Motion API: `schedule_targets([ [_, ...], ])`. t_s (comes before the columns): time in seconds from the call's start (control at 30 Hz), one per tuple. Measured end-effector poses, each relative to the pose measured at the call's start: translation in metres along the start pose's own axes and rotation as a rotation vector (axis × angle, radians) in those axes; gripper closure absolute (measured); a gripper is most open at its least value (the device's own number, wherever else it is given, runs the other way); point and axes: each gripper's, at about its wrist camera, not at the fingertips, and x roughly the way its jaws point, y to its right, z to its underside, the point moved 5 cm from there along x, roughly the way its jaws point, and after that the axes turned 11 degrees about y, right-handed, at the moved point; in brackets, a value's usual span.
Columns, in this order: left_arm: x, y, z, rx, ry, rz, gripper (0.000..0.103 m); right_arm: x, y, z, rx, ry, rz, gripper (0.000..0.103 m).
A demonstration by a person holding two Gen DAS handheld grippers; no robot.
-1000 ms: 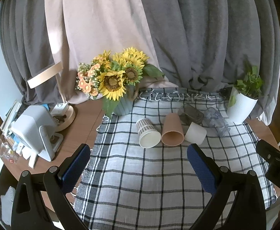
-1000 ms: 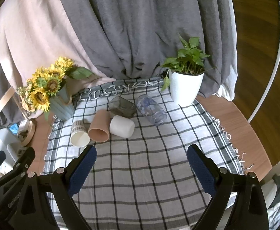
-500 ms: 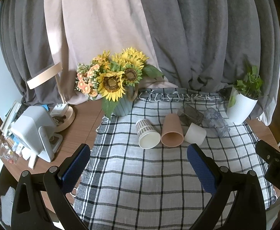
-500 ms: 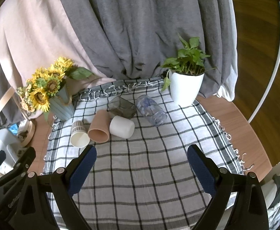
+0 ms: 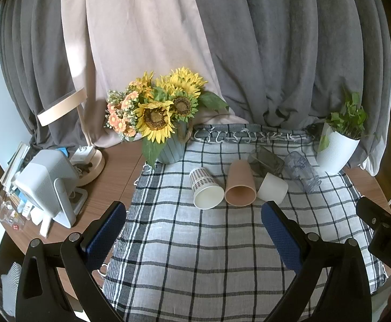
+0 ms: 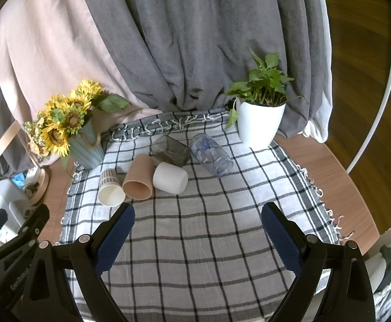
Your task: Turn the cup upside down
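Several cups lie on their sides on the checked cloth (image 5: 195, 255): a patterned paper cup (image 5: 204, 189) (image 6: 110, 186), a tan cup (image 5: 240, 183) (image 6: 139, 179), a white cup (image 5: 273, 187) (image 6: 170, 177), a dark glass (image 5: 265, 159) (image 6: 171, 150) and a clear printed glass (image 5: 302, 171) (image 6: 211, 153). My left gripper (image 5: 194, 226) is open and empty, well in front of the cups. My right gripper (image 6: 197, 229) is open and empty, also short of them; its body shows at the right edge of the left wrist view (image 5: 383, 230).
A sunflower vase (image 5: 168, 123) (image 6: 85, 147) stands at the cloth's back left. A white plant pot (image 5: 336, 150) (image 6: 259, 126) stands back right. A lamp (image 5: 88, 158), a white device (image 5: 50, 185) and clutter sit on the wooden table left. Curtains hang behind.
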Motion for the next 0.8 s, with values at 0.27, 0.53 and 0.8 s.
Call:
schedule_targets([
  [0.27,-0.0006,0.0001,0.0007,-0.001,0.002,0.0,0.0,0.0012,0.0015,0.0004,-0.002,-0.001,0.006,0.007],
  [0.53,-0.0006,0.0005,0.0011,0.0,0.002,-0.003,0.0,0.0027,0.0012,0.0007,-0.002,-0.002,0.005,0.007],
  [0.8,-0.0005,0.0004,0.002,0.0,0.0,-0.001,0.0,0.0038,0.0005,0.0009,-0.004,-0.004,0.003,0.007],
])
